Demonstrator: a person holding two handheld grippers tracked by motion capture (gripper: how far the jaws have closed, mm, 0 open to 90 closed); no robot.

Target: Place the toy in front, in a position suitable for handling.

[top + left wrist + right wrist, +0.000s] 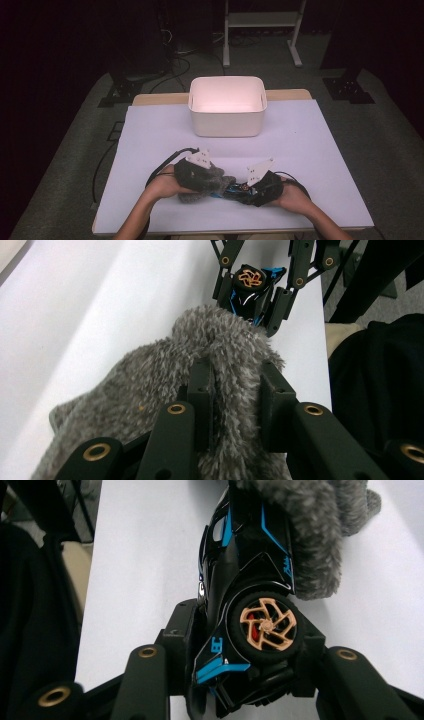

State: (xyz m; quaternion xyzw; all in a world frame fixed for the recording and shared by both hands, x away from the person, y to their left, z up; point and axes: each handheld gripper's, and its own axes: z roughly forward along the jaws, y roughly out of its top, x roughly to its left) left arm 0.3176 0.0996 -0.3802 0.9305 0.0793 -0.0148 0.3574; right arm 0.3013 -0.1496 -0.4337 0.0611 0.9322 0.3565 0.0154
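At lower centre of the high view, your left hand-held gripper (212, 175) is pinching the grey fluffy pouch (150, 390), and your right hand-held gripper (250, 187) is clamping the black toy car (250, 580), nose partly inside. Judging by that, you're mid-way; the white bin (227, 122) behind is sitting unused.

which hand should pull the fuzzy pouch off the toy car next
Left, probably. The left gripper is already shut on the grey fuzzy pouch, which covers one end of the car. The right gripper clamps the car's wheel end, so it can simply hold steady while the left draws the pouch away.
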